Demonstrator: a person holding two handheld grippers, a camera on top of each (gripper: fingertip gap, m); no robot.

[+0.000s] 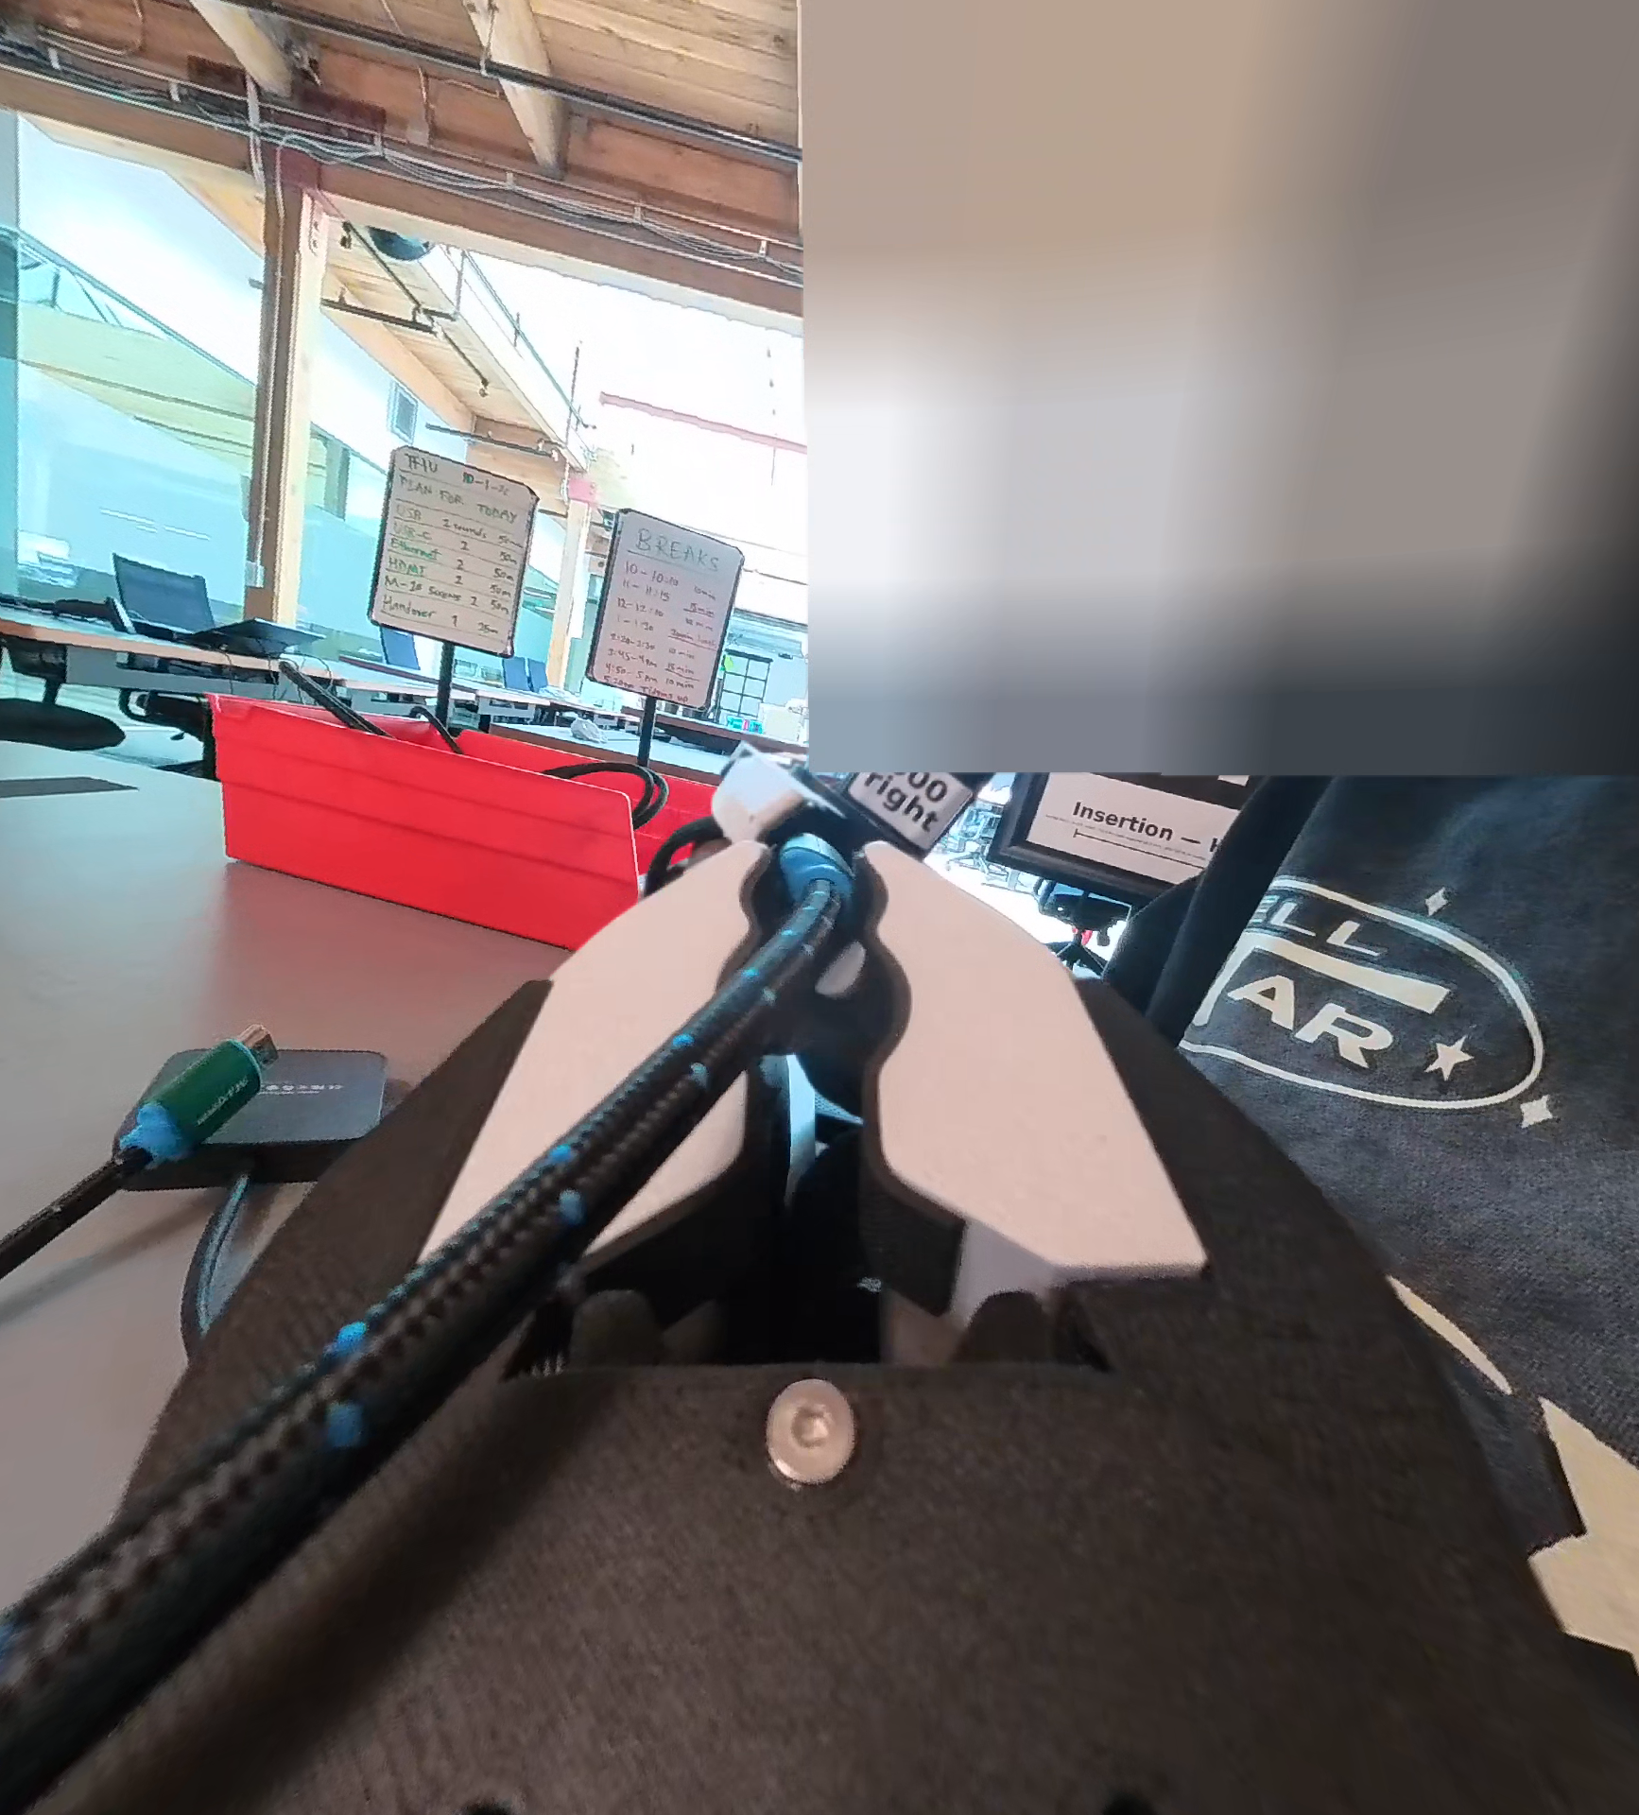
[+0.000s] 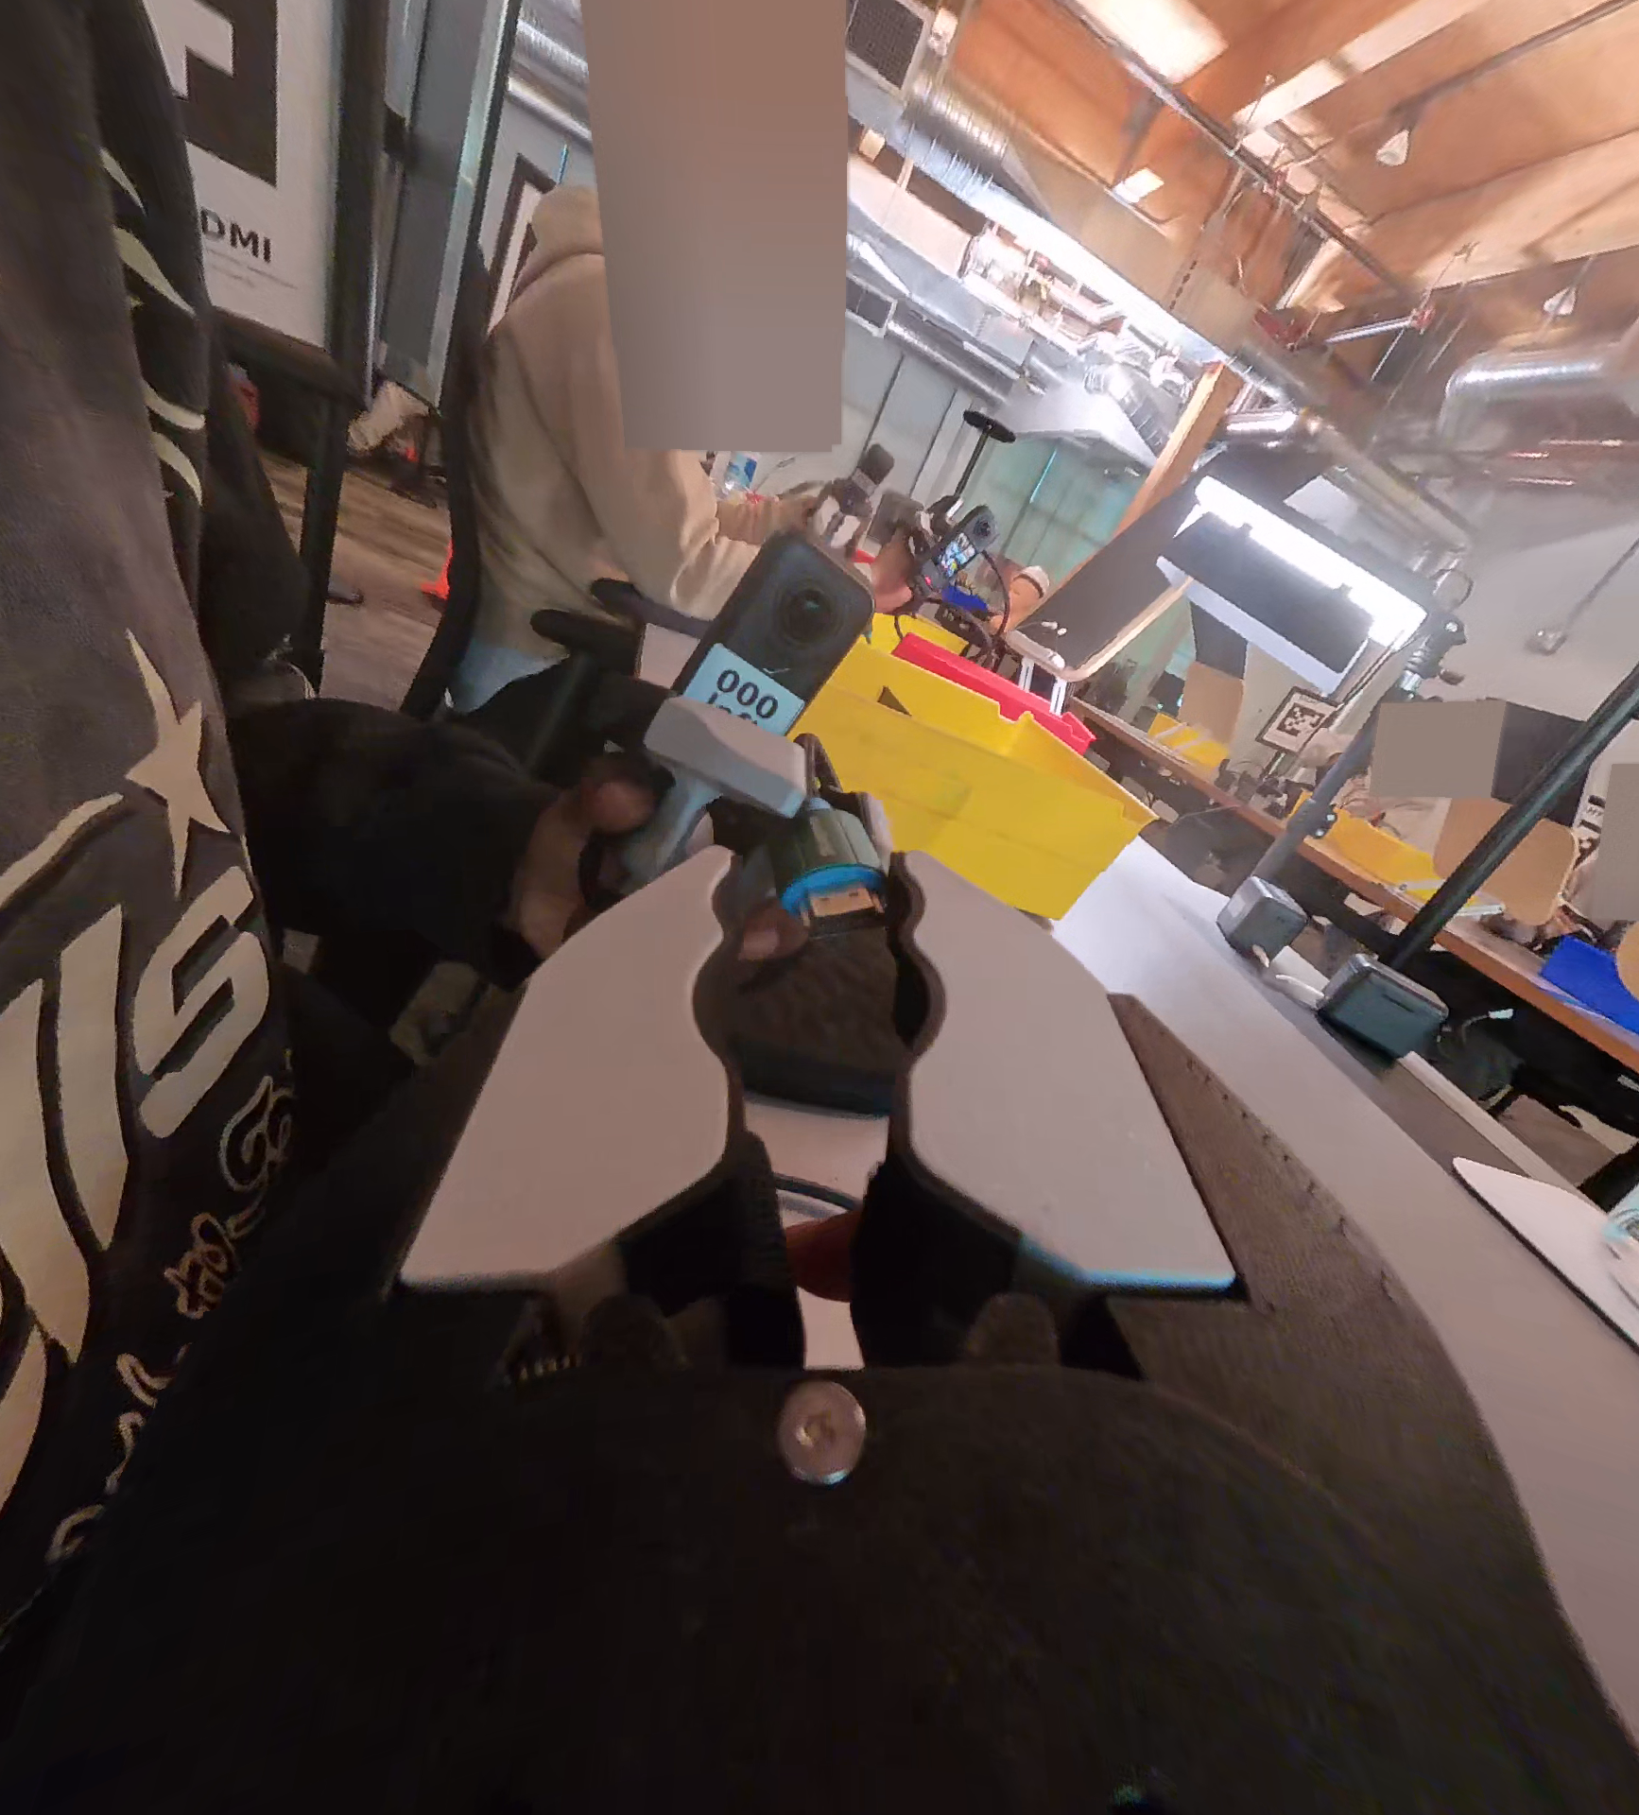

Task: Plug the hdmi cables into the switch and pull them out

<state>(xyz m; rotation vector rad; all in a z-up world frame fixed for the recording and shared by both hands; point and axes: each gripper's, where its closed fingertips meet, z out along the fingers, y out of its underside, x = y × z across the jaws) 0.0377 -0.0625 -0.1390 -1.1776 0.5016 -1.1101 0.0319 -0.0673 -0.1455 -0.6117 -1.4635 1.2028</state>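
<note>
- Braided black-and-blue cable (image 1: 541, 1169) runs up the middle of the left wrist view; the left gripper (image 1: 811, 864) has its jaws closed on the plug's blue collar, seemingly to hold the connector steady for a handover.
- Gold plug tip (image 2: 830, 908) shows in the right wrist view, top centre, pointing toward the right gripper (image 2: 811, 884), whose pale jaws stand slightly apart on either side of it. Whether they touch it I cannot tell; they look poised to take it.
- Gloved hand (image 2: 462, 835) holds the left gripper's handle, centre left of that view.
- Switch (image 1: 305, 1100), a flat dark box, lies on the worktop (image 1: 59, 933) at lower left of the left view, well apart from the held plug.
- Green plug (image 1: 197, 1090) rests on top of the switch, apparently not inserted.
- Red bin (image 1: 423, 815) sits behind, with spare leads in it.
- Yellow bins (image 2: 973, 786) stand beyond the jaws in the right view.
</note>
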